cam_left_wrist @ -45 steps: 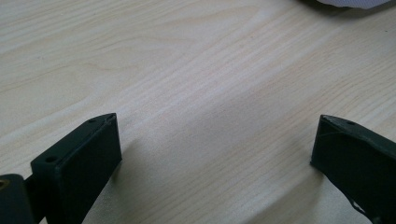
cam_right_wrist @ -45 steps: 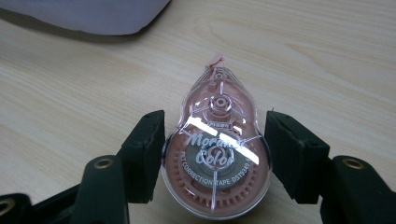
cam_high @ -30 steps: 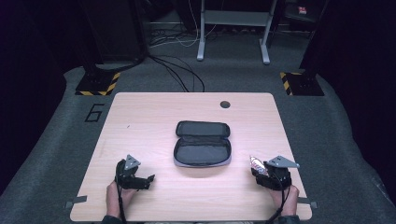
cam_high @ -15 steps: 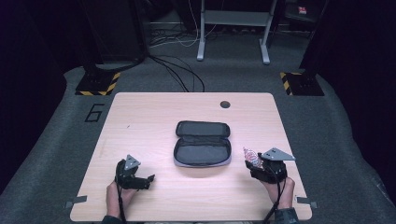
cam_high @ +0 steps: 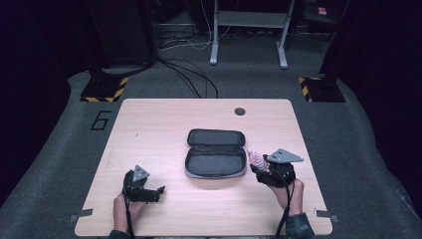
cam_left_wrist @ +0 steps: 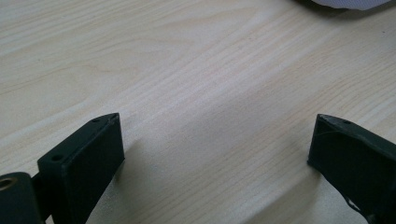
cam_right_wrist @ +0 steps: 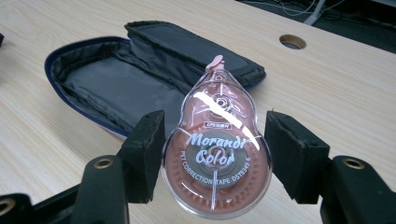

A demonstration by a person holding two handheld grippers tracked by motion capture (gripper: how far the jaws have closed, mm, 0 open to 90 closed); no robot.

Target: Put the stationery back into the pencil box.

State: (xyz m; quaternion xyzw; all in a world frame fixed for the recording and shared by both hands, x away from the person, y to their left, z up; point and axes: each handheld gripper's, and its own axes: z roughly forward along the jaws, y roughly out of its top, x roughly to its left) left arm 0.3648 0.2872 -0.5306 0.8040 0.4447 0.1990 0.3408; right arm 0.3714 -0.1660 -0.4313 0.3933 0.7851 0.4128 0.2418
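- High view, from the left: my left gripper [cam_high: 158, 189] rests low on the pale wood-grain table [cam_high: 159, 129], well apart from everything; in the left gripper view its jaws stand wide with nothing but bare board between them.
- In the middle, the black zip-open fabric pencil case [cam_high: 216, 159] lies flat and unsecured, so I judge that a nudge could slide it.
- On the right, my right gripper [cam_high: 260, 169] holds the pink clear-shelled correction tape dispenser [cam_right_wrist: 215, 149] just beside the case's right edge.
- In the right gripper view the shell is rounded and glossy, and a gap shows at the right pad, so I fear it could twist or slip out.
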